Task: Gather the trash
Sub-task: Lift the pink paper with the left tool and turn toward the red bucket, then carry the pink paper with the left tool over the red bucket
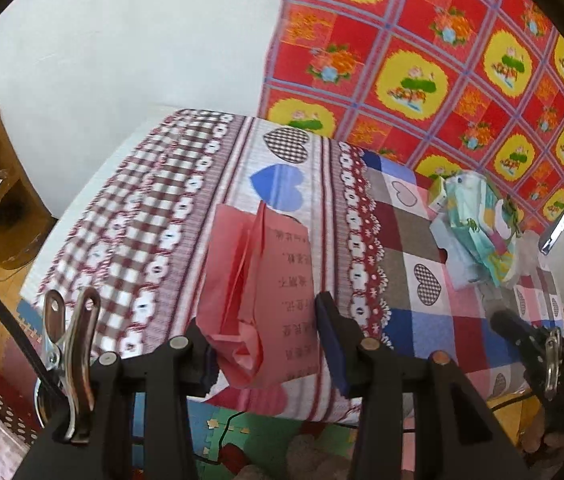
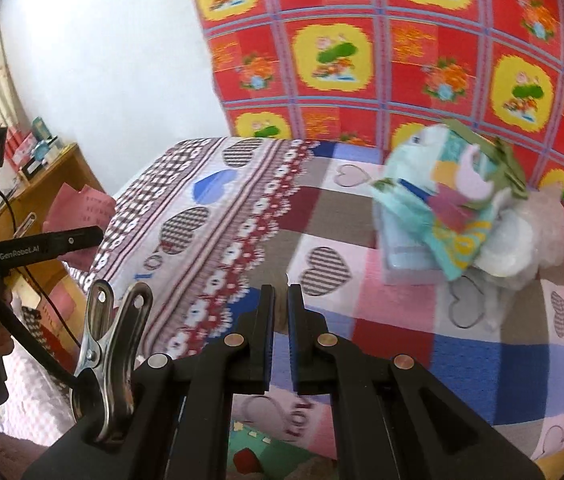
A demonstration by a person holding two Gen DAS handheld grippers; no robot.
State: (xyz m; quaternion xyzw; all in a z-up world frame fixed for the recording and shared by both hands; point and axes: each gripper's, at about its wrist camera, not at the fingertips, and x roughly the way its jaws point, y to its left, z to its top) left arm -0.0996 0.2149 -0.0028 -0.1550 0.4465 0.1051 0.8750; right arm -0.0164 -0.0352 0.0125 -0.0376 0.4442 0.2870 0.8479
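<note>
Pink paper (image 1: 260, 300), creased and printed with dark characters, sits clamped between the fingers of the left gripper (image 1: 268, 344) in the left wrist view, held above the near edge of the bed (image 1: 154, 216). Toward the bed's far right corner lies a heap of wrappers (image 1: 478, 232), apart from the grip. To do this carry well, I judge the squeeze should stay firm and the paper clear of the bedcover so it does not snag.

In the right wrist view, the right gripper (image 2: 281, 320) has its fingers together with nothing between them, over the near edge. The heap of wrappers (image 2: 454, 208) lies ahead near the patterned cloth (image 2: 402, 40); the fingers must part before reaching it.
</note>
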